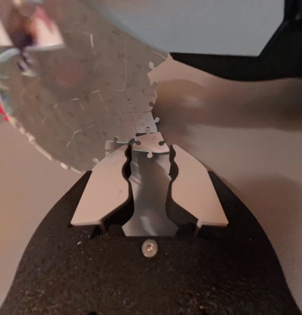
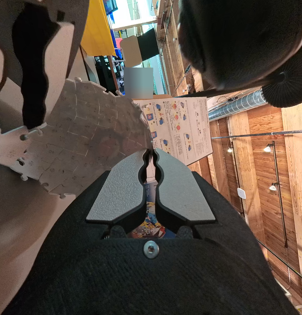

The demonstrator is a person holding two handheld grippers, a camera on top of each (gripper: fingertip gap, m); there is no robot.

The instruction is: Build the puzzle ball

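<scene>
The puzzle ball (image 1: 88, 95) is only part built: a curved grey shell of joined pieces, with bumpy tabs along its open edge. It is held up in the air between the two tools. In the left wrist view it fills the upper left, and one loose-looking piece (image 1: 152, 144) sits at its lower edge, right at the tips of the left tool (image 1: 149, 148). That piece lies across the gap between the two fingers, which stand apart; I cannot tell if they grip it.

In the right wrist view the shell (image 2: 88, 139) curves up on the left. The right tool (image 2: 151, 151) has its tips pinched nearly together on the shell's edge. The left tool (image 2: 34, 126) reaches down from the top left and touches the shell's far edge.

Behind are a printed instruction sheet (image 2: 177, 129), a silver duct (image 2: 235, 106), wooden walls (image 2: 266, 170) with small lamps (image 2: 267, 149), and something yellow (image 2: 95, 32).
</scene>
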